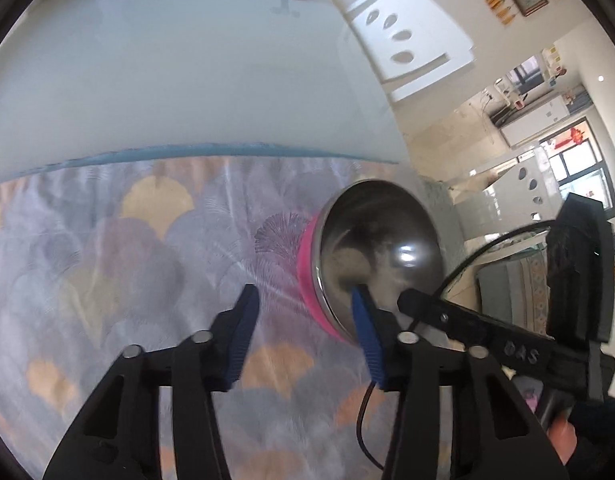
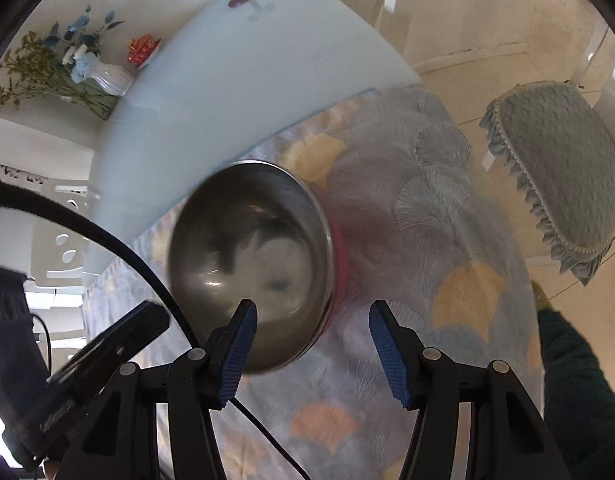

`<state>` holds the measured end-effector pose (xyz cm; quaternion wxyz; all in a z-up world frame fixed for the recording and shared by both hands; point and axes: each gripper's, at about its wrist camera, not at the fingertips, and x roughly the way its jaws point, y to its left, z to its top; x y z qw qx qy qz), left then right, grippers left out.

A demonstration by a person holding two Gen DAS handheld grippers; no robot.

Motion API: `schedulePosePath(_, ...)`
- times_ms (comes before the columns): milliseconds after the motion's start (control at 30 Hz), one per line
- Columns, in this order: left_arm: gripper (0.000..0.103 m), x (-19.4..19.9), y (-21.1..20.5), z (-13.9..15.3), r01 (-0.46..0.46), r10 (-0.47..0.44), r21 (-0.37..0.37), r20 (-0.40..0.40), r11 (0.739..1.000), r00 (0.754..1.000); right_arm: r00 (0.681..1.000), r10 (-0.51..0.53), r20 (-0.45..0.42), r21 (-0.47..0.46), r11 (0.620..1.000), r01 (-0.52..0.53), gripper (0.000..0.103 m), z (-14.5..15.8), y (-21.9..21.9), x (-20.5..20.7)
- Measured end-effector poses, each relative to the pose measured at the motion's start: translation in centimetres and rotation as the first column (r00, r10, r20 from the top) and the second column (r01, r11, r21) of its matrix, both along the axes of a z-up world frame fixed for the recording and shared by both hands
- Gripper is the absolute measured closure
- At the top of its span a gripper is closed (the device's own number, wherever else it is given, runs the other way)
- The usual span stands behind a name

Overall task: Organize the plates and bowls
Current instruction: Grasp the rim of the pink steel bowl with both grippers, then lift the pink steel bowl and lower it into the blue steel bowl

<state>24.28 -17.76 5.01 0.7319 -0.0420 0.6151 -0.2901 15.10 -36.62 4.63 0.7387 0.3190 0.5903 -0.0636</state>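
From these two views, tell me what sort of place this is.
Probably a home dining area: a glossy white table half-covered by a pastel fan-patterned cloth, a white vase of flowers, and a chair with a grey-green frilled cushion.

A pale glossy desk (image 1: 167, 80) half-draped in fan-patterned cloth (image 2: 427, 240) stands beside white cut-out chairs (image 1: 407, 36) on beige tiled floor (image 2: 487, 52).
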Motion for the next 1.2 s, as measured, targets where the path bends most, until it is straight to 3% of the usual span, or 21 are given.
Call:
schedulePosePath(100, 0.073, 0.4, -1.0, -1.4, 0.015, -0.015, 0.014, -0.016, 1.0, 1.0, 1.0, -0.002, -0.004, 0.023, 1.0, 0.002, 0.046, -1.0, -0.1, 0.3)
schedulePosePath(267, 0.085, 0.4, -1.8, -2.3, 0.031, -0.03, 0.01, -0.024, 0.999, 0.999, 1.0, -0.006, -0.014, 0.027, 1.0, 0.007, 0.065, -2.2, -0.3, 0.4)
schedulePosePath(433, 0.085, 0.5, -1.9, -2.3, 0.034, -0.034, 0.017, -0.016, 0.999, 0.999, 1.0, 0.006, -0.008, 0.036, 0.999, -0.006, 0.079, -2.4, 0.2, 0.6)
schedulePosePath(600, 0.085, 0.1, -0.7, -1.5, 0.019, -0.019, 0.009, -0.015, 1.0, 1.0, 0.999, 0.039, -0.017, -0.008, 0.999, -0.039, 0.08, -1.4, 1.2, 0.6)
schedulePosePath(833, 0.085, -1.9, 3.9, 2.5, -0.056, 0.056, -0.017, 0.026, 0.998, 0.998, 0.993, 0.114, -0.002, 0.025, 0.993, -0.114, 0.079, 2.0, 4.5, -0.2)
schedulePosePath(1000, 0.085, -4.7, 7.8, 7.0, -0.119, 0.122, -0.043, 0.087, 0.992, 0.989, 0.985, 0.166, 0.041, 0.054, 0.984, -0.168, 0.079, 5.5, 8.0, -1.9)
schedulePosePath(1200, 0.085, -9.4, 11.3, 12.0, -0.15, 0.161, -0.079, 0.161, 0.986, 0.974, 0.969, 0.231, 0.092, -0.005, 0.973, -0.231, 0.079, 10.9, 12.3, -5.2)
